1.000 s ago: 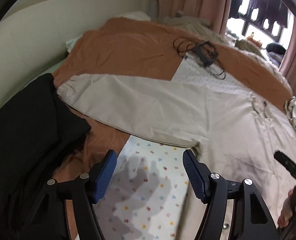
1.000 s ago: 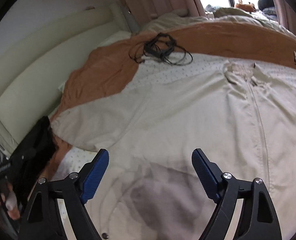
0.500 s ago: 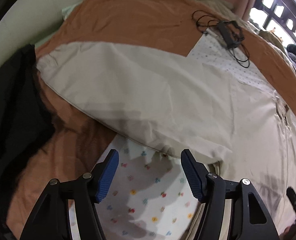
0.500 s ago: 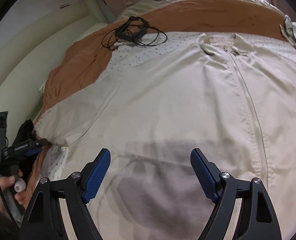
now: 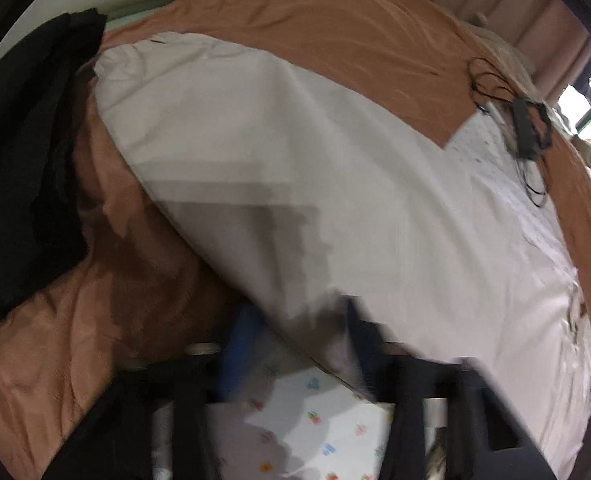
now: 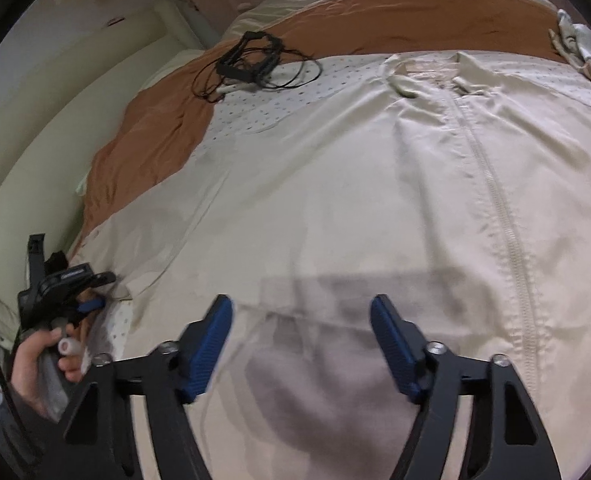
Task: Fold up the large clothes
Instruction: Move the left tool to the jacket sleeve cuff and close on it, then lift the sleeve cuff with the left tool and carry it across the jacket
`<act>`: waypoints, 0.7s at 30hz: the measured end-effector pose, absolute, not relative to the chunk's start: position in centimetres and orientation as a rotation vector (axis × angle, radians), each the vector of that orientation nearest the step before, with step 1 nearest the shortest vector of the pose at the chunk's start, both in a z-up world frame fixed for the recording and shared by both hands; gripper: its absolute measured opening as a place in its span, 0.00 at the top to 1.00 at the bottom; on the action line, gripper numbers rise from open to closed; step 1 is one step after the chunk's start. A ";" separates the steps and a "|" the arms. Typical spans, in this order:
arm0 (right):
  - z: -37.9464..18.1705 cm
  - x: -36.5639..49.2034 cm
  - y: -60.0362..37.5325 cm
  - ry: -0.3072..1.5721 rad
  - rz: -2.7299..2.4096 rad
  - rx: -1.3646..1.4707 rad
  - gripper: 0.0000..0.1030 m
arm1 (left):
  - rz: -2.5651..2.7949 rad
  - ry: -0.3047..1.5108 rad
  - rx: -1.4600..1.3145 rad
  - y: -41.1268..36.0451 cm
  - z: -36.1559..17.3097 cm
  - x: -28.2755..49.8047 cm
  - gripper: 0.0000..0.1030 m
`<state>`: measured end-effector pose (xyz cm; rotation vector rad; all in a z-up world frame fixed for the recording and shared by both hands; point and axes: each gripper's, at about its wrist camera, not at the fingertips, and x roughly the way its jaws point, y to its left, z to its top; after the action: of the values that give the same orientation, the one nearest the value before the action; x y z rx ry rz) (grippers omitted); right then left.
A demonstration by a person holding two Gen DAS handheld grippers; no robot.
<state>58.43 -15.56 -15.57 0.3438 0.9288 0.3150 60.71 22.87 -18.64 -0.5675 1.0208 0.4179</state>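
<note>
A large beige zip jacket (image 6: 335, 200) lies spread flat on the bed, its zip (image 6: 495, 200) running up the middle. One sleeve (image 5: 235, 140) stretches toward the upper left in the left wrist view. My left gripper (image 5: 299, 340) is blurred; its jaws are closing with the sleeve's lower edge near the underarm between them, and a gap still shows. In the right wrist view that left gripper (image 6: 99, 292) sits at the jacket's left side, held by a hand (image 6: 35, 356). My right gripper (image 6: 301, 320) hovers over the jacket's lower front, jaws closing, pads apart, nothing pinched.
An orange blanket (image 5: 315, 20) covers the bed beyond the jacket. A patterned sheet (image 5: 315, 432) shows under the sleeve. A black garment (image 5: 23, 160) is heaped at the left. A black frame with tangled cables (image 6: 251, 60) lies near the collar. A cream headboard (image 6: 55, 120) bounds the left.
My left gripper dropped and moved in onto the sleeve's lower edge, rolling, and its jaws narrowed. My right gripper sank a little toward the jacket front and its jaws came closer together.
</note>
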 end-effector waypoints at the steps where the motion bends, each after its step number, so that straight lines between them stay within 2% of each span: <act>1: -15.7 58.5 -15.1 0.933 0.338 0.346 0.43 | 0.435 1.017 -0.561 23.0 -18.5 60.6 0.91; 4: -16.3 58.4 -13.6 0.958 0.367 0.330 0.50 | 0.399 0.963 -0.528 22.2 -16.9 60.3 0.97; 14: -16.5 58.1 -13.6 0.968 0.373 0.340 0.50 | 0.180 0.774 -0.342 15.5 -6.4 59.7 0.98; 21: -15.5 57.7 -15.6 0.955 0.370 0.419 0.50 | 0.006 0.769 -0.241 7.9 -3.8 59.4 0.98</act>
<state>57.69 -15.58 -15.52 0.4194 0.9545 0.3704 59.37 7.85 -3.83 -0.2408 0.7693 0.0056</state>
